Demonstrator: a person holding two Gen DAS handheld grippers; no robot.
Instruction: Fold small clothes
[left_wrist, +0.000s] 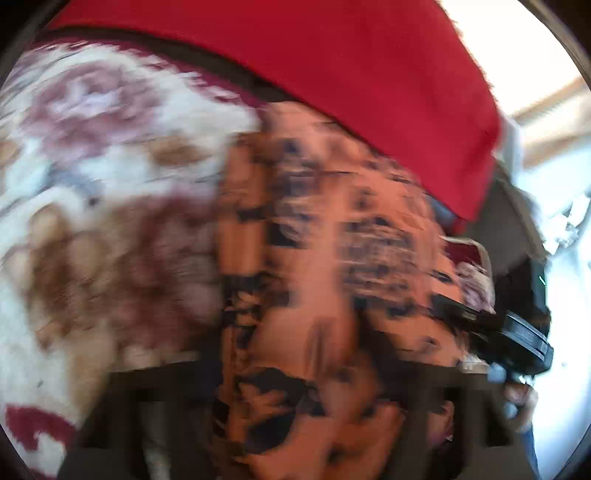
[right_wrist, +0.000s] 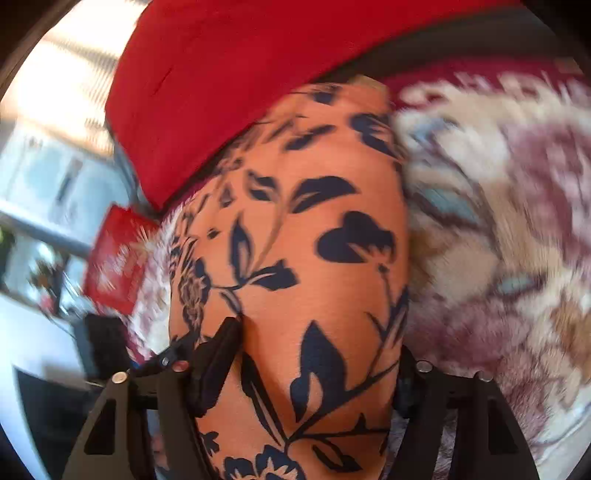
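An orange garment with a dark blue flower print (right_wrist: 317, 258) lies over a cream and maroon floral blanket (right_wrist: 498, 221). In the right wrist view it runs between the two black fingers (right_wrist: 218, 354) of my right gripper (right_wrist: 314, 369), which stand apart with the cloth bunched between them; whether they pinch it does not show. In the left wrist view the same garment (left_wrist: 314, 277) is blurred and covers my left gripper, whose fingers are hidden. The right gripper (left_wrist: 495, 328) shows at the garment's right edge there.
A red cushion or cloth (right_wrist: 240, 81) lies behind the garment, also in the left wrist view (left_wrist: 351, 85). The blanket (left_wrist: 110, 184) spreads left. A red packet (right_wrist: 118, 258) and bright window area sit at the left.
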